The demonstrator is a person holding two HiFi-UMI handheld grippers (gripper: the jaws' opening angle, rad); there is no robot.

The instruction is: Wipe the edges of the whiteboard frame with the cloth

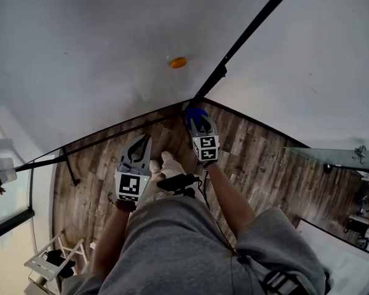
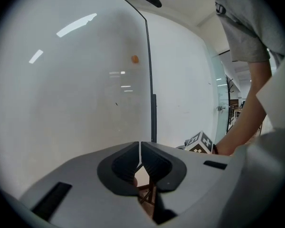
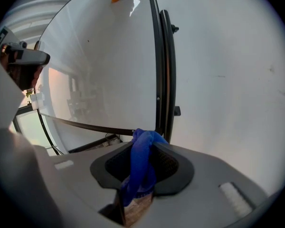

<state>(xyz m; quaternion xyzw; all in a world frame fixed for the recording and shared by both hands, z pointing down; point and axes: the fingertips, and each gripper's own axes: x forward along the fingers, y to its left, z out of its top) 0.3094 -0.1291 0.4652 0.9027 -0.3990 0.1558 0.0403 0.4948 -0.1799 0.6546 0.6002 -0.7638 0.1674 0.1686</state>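
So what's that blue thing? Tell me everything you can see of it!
It is a blue cloth, soft and bunched into a rope-like fold. The right hand-held gripper has its jaws shut on it, so a rounded loop sticks out past the tips and the rest hangs down between them. It is held low, close to the black whiteboard frame near its bottom corner; whether it touches the frame cannot be told.

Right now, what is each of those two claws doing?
Left gripper: closed, nothing in it.
Right gripper: closed on the blue cloth.
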